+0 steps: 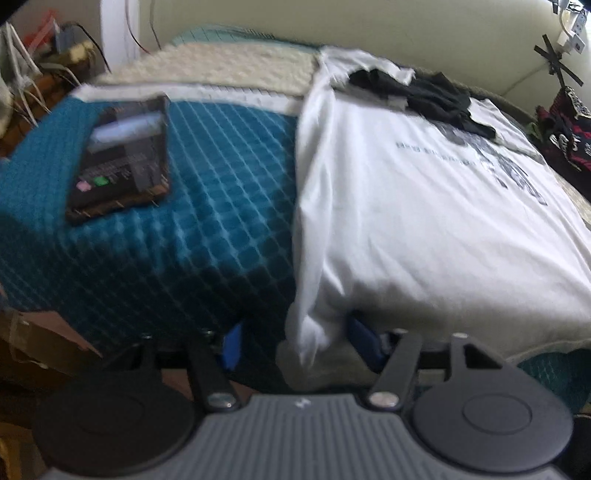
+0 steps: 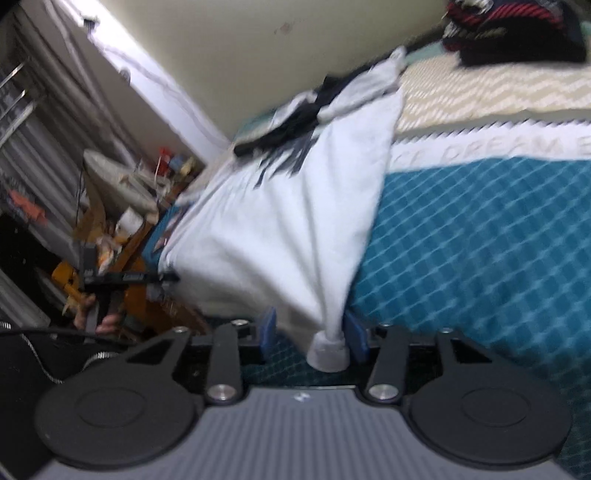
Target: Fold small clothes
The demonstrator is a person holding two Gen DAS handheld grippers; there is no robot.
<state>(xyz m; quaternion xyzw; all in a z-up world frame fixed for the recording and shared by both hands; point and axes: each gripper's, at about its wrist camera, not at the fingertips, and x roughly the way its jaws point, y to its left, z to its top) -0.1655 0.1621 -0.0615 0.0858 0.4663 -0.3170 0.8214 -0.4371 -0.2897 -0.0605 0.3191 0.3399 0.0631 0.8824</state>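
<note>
A white printed T-shirt [image 1: 424, 221] lies spread on a teal quilted bed cover [image 1: 203, 221]. Its near left corner is bunched between the fingers of my left gripper [image 1: 298, 345]. That bunch leans on the right-hand pad and a gap shows beside the left-hand one. In the right wrist view the T-shirt [image 2: 288, 229] rises in a tent toward my right gripper [image 2: 311, 332]. Its rolled hem corner sits between the blue pads, against the right-hand one, with cover showing on the other side. Both grippers stand open. A black garment [image 1: 424, 96] lies crumpled on the shirt's far end.
A phone [image 1: 122, 158] rests on the cover left of the shirt. Folded red-and-black clothes [image 2: 517, 33] sit at the far end by the wall. Beside the bed are cluttered shelves [image 2: 122, 192], a cardboard box [image 1: 37, 343] and a hand [image 2: 107, 321] on a black tool.
</note>
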